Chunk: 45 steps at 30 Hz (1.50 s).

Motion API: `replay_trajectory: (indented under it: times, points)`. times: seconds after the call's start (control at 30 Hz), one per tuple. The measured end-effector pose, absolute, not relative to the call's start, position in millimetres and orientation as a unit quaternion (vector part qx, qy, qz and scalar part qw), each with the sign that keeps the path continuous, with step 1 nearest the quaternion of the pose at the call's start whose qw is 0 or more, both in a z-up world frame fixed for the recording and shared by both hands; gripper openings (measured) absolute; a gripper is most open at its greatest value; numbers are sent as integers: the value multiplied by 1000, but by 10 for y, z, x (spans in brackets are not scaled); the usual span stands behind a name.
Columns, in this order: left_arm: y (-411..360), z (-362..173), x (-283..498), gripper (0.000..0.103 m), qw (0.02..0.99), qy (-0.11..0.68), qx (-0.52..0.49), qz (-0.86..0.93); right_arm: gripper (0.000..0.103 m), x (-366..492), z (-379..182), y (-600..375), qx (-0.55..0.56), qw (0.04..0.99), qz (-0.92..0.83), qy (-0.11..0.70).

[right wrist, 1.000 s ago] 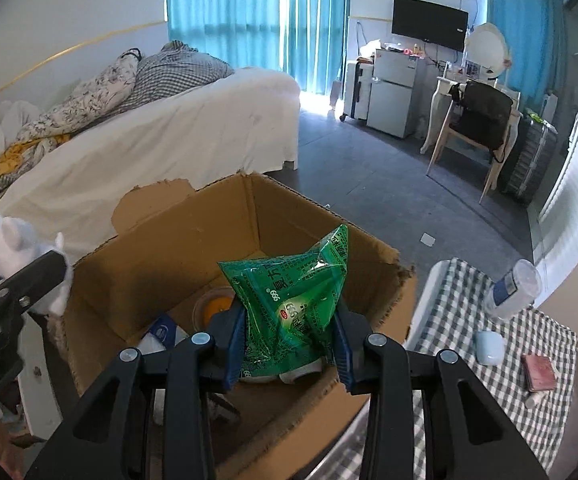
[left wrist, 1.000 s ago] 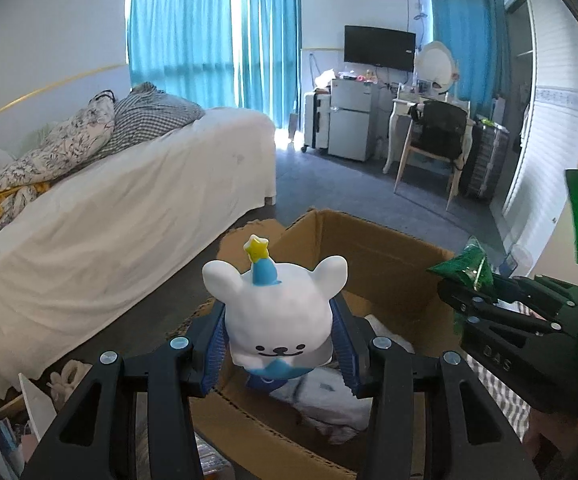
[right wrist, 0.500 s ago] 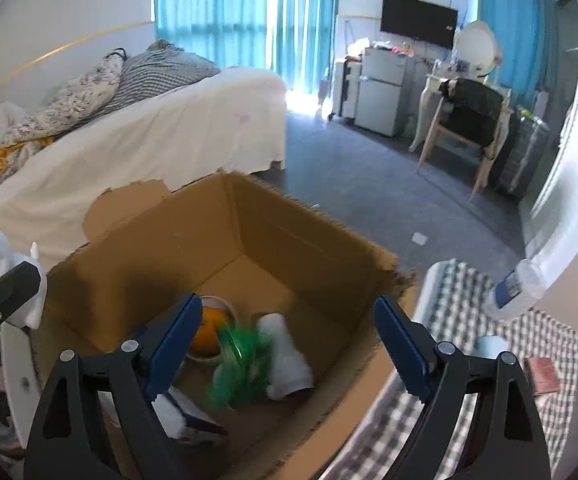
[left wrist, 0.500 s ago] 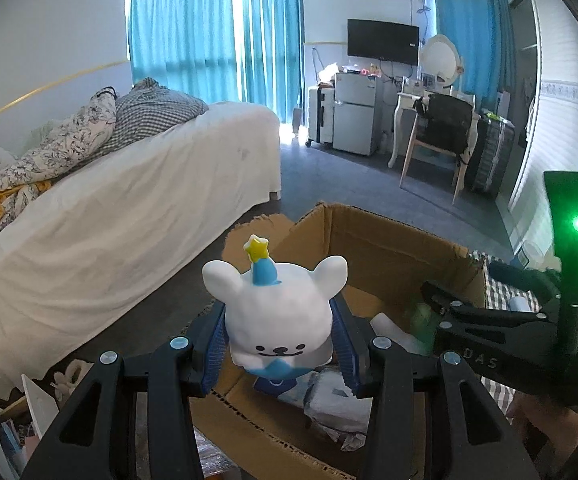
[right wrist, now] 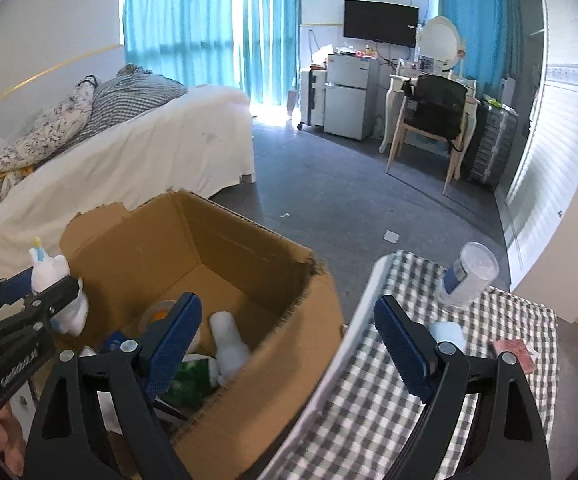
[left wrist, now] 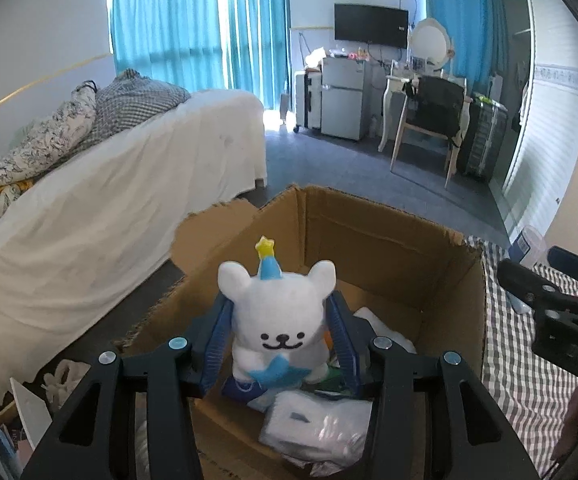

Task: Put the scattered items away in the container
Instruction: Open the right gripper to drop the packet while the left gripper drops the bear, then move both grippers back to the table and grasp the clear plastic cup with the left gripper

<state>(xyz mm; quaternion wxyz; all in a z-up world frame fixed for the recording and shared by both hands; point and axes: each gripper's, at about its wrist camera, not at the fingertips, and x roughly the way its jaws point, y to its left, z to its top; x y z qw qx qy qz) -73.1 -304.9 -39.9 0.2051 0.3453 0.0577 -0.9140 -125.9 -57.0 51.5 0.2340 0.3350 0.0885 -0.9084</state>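
Observation:
My left gripper (left wrist: 279,336) is shut on a white plush bear (left wrist: 279,320) with a blue party hat and holds it over the near edge of the open cardboard box (left wrist: 389,240). The bear also shows in the right wrist view (right wrist: 59,292). My right gripper (right wrist: 289,336) is open and empty above the box's right wall (right wrist: 289,344). A green snack bag (right wrist: 187,380) lies inside the box beside a white bottle (right wrist: 229,344) and a small cup with orange contents (right wrist: 161,314).
A checked tablecloth (right wrist: 389,400) covers the table right of the box; on it stand a clear jar (right wrist: 469,276), a pale blue cup (right wrist: 447,334) and a red booklet (right wrist: 513,354). A white-covered bed (left wrist: 109,208) lies to the left.
My right gripper opened and dropped the green snack bag into the box, then drew back to the right. My left gripper moved the bear further over the box.

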Motion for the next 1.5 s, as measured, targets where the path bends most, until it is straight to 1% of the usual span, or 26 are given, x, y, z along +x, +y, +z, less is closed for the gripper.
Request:
replay_trajectory:
  times: [0.13,0.2,0.23,0.27,0.33,0.4,0.43,0.6,0.67,0.77,0.9,1.0,1.17,1.5]
  points:
    - [-3025,-442,-810,51,204,59,354,-911,88,-1294,492,-411,341,229,-908,82]
    - [-3004,-444,-832,62,200,60,354,-912,88,-1302,483,-328,342,224,-909,81]
    - [-3000,-442,-832,75,200,59,351,-913,88,-1310,477,-285,343,222,-909,80]
    - [-2994,-432,-829,81,200,59,347,-914,88,-1316,472,-241,343,221,-910,78]
    - [-2975,-403,-823,82,199,58,342,-916,89,-1325,465,-156,344,217,-911,74]
    - [-2921,-374,-852,90,205,48,341,-916,89,-1338,458,-49,346,212,-912,68]
    - [-2903,-363,-871,92,206,46,339,-917,89,-1343,458,9,346,210,-912,65]
    - [-2726,-321,-926,93,197,48,335,-920,89,-1348,492,395,341,184,-920,57]
    - [-2619,-322,-959,96,188,50,334,-922,89,-1365,505,593,341,172,-923,51]
    - [-2368,-304,-1074,100,168,47,333,-927,89,-1390,515,948,343,149,-927,41]
    - [-1958,-321,-1246,103,137,25,337,-931,89,-1455,500,1438,350,119,-929,26]
    - [-1633,-339,-1402,103,112,4,343,-933,89,-1486,474,1754,356,100,-929,11]
    - [-1148,-351,-1642,103,71,3,350,-934,89,-1528,411,2205,364,82,-928,-8]
    - [-361,-349,-2146,103,32,-17,314,-949,89,-1631,294,2577,373,70,-925,-6]
